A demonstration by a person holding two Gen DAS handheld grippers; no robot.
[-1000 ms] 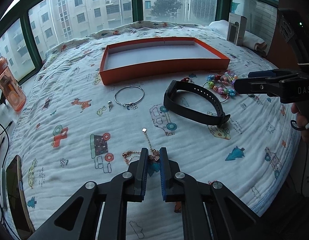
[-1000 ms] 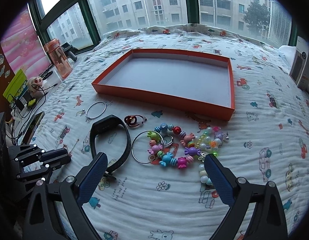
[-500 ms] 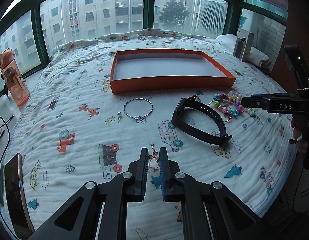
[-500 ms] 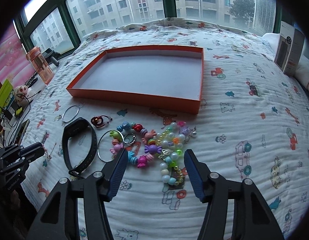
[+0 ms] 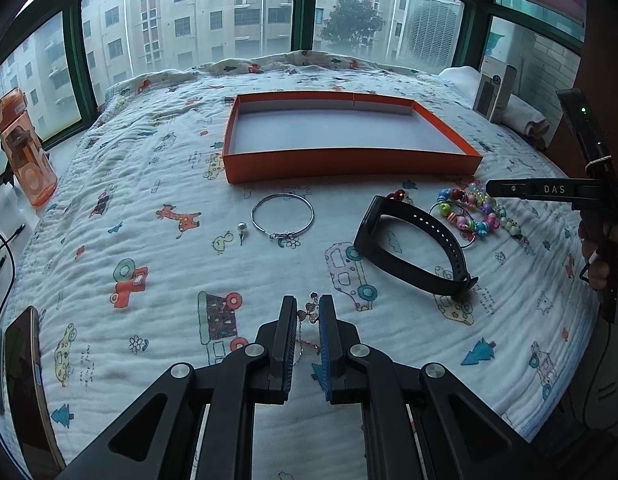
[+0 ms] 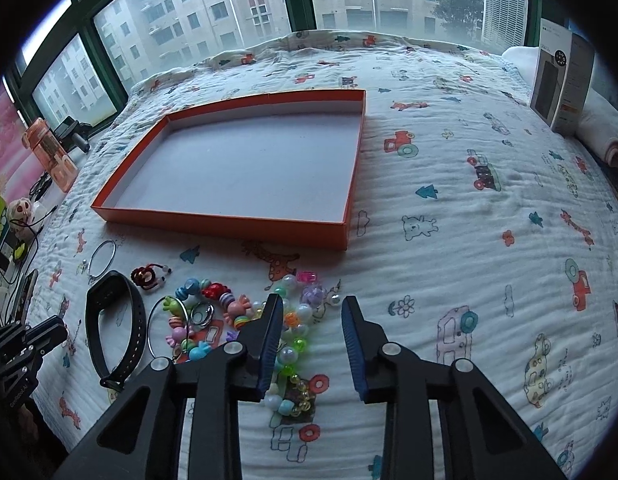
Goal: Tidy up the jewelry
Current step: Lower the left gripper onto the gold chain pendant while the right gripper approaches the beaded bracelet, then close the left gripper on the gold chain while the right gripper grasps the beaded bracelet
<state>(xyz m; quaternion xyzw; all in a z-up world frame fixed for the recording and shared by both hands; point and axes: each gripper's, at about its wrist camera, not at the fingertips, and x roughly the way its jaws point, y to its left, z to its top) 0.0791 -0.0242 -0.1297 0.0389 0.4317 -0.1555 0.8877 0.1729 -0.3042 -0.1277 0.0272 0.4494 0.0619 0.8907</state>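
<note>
Left gripper [image 5: 308,312] pinches thin gold chain [image 5: 305,314], near edge of bed. Right gripper [image 6: 309,320] jaws have just been closing, half spread over pale bead bracelet [image 6: 295,332]; pads not yet pressing. Beads light, hard, slippery, strand floppy: grip across 1 strand. Orange tray [image 6: 225,224] far left, empty.

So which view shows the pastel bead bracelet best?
The right wrist view: the pastel bead bracelet lies close below the right gripper, most beads countable, with the jaws, which have just been closing, not yet pressing it. The left wrist view shows it small, distant and partly hidden.
</note>
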